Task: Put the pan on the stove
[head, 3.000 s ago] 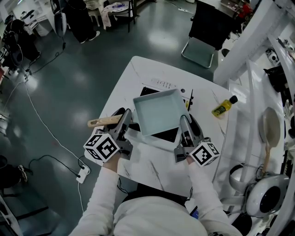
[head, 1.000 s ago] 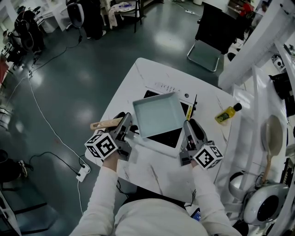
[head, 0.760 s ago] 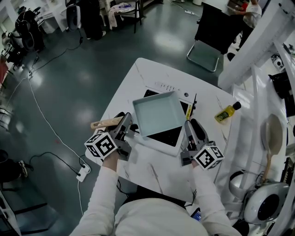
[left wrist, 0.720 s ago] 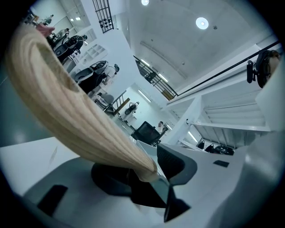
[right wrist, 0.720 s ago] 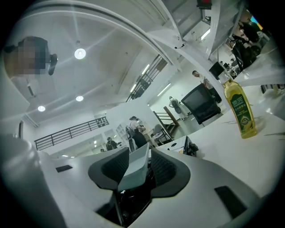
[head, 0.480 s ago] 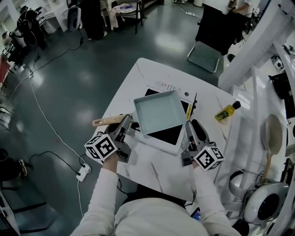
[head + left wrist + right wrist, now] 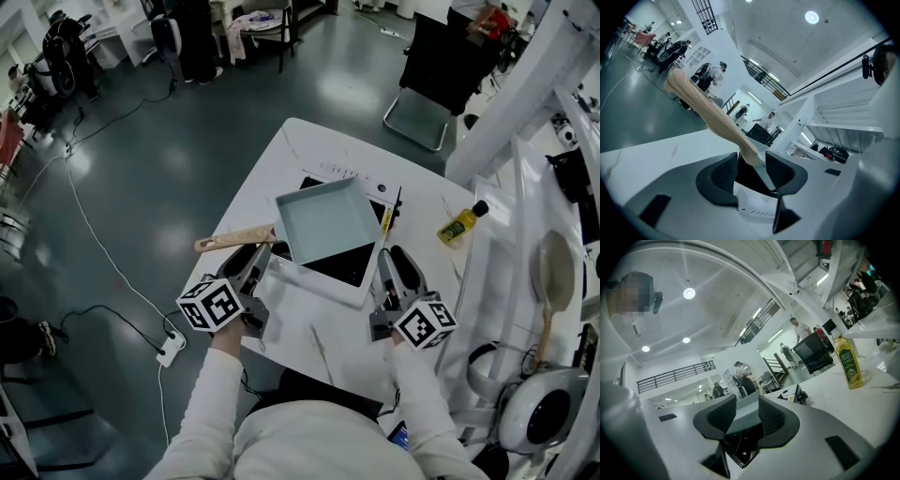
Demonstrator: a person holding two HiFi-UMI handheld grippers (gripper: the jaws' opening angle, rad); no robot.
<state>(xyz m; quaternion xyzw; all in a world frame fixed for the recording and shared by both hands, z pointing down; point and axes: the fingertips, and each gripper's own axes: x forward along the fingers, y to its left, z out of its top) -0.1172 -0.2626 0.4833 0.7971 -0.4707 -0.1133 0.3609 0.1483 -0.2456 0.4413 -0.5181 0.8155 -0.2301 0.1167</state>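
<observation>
– So, where might you slip?
– On your left gripper (image 7: 751, 164) the fingers (image 7: 717, 180) stand apart around the wooden handle (image 7: 708, 110) of the pan (image 7: 328, 217). Your right gripper (image 7: 746, 411) is apart too, gripping nothing. The pan rests on the stove (image 7: 345, 265). Withdraw crookedly and a finger could snag the handle, dragging the pan askew.

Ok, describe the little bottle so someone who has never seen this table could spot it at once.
On the white table, look past the right edge of the black stove that carries the pale square pan. The bottle stands alone there, toward the table's right side. It is the only bottle there: small, yellow, dark-capped.
</observation>
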